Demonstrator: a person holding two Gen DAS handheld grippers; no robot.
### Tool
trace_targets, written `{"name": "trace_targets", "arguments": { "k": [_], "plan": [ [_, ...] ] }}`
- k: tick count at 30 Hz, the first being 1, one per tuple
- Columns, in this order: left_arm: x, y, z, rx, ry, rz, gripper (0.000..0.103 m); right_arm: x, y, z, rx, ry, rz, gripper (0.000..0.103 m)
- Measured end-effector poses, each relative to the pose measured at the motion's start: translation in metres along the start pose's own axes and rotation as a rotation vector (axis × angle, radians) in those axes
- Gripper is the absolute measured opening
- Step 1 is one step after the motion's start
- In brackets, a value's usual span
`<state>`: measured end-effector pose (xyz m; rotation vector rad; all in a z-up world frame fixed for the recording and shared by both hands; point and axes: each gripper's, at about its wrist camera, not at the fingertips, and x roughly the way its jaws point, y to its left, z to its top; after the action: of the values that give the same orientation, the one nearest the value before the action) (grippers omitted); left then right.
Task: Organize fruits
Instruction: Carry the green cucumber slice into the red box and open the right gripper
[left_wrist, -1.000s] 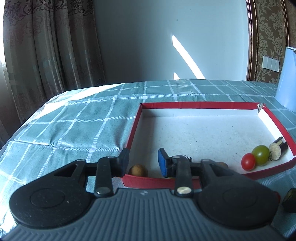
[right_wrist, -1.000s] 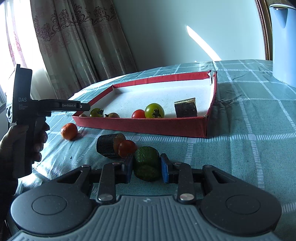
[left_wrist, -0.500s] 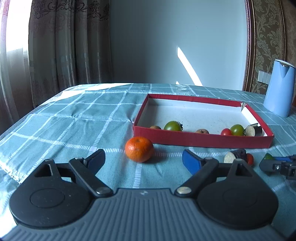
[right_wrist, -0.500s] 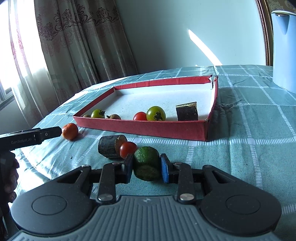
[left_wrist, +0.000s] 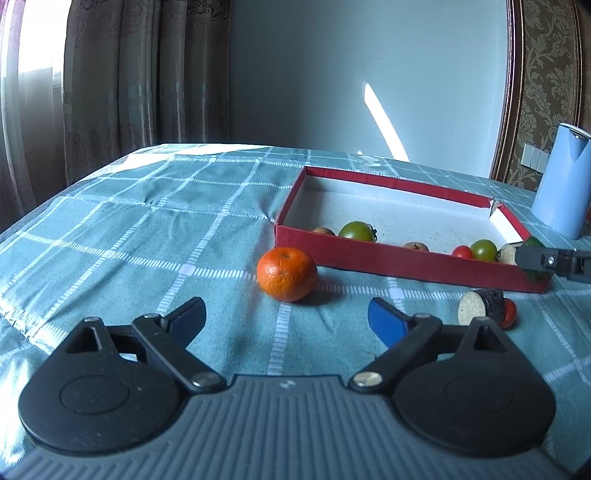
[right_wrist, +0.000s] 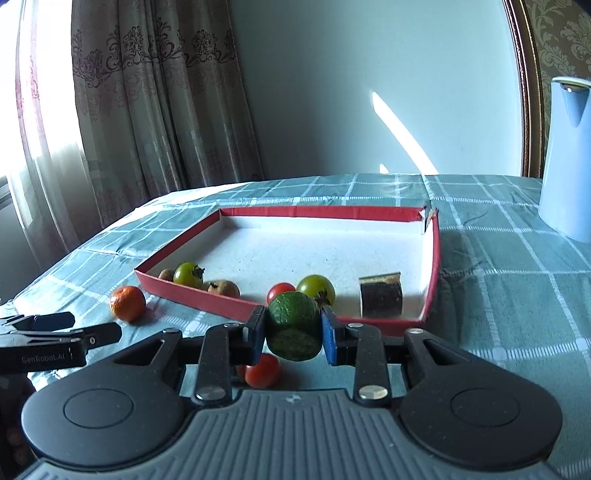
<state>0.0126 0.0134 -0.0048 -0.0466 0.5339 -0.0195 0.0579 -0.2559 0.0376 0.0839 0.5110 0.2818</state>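
My right gripper (right_wrist: 293, 332) is shut on a green cucumber chunk (right_wrist: 293, 325) and holds it above the cloth, just before the red tray (right_wrist: 432, 258). It also shows at the right edge of the left wrist view (left_wrist: 533, 258). My left gripper (left_wrist: 286, 319) is open wide and empty, facing an orange mandarin (left_wrist: 287, 274) on the cloth in front of the tray (left_wrist: 369, 254). The tray holds green and red tomatoes (right_wrist: 316, 288), small brown fruits and an eggplant piece (right_wrist: 381, 300). A red tomato (right_wrist: 263, 371) lies under my right gripper.
An eggplant piece with a cut face (left_wrist: 482, 305) and a red tomato (left_wrist: 509, 318) lie on the checked cloth right of my left gripper. A light blue kettle (left_wrist: 563, 184) stands at the right, behind the tray. Curtains hang at the left.
My right gripper has lifted the cucumber chunk off the cloth, toward the tray. My left gripper has pulled back from the tray, opened wide and now faces the mandarin.
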Motion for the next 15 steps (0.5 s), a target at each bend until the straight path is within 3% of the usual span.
{"name": "trace_targets", "arguments": {
  "k": [6,15],
  "plan": [
    [0.001,0.001,0.000,-0.004,0.006,-0.006,0.095,0.034,0.023,0.023,-0.050,0.011,-0.023,0.031],
    [0.002,0.001,0.000,-0.006,0.013,-0.014,0.095,0.074,0.030,0.021,-0.058,0.053,-0.053,0.031]
  ]
}}
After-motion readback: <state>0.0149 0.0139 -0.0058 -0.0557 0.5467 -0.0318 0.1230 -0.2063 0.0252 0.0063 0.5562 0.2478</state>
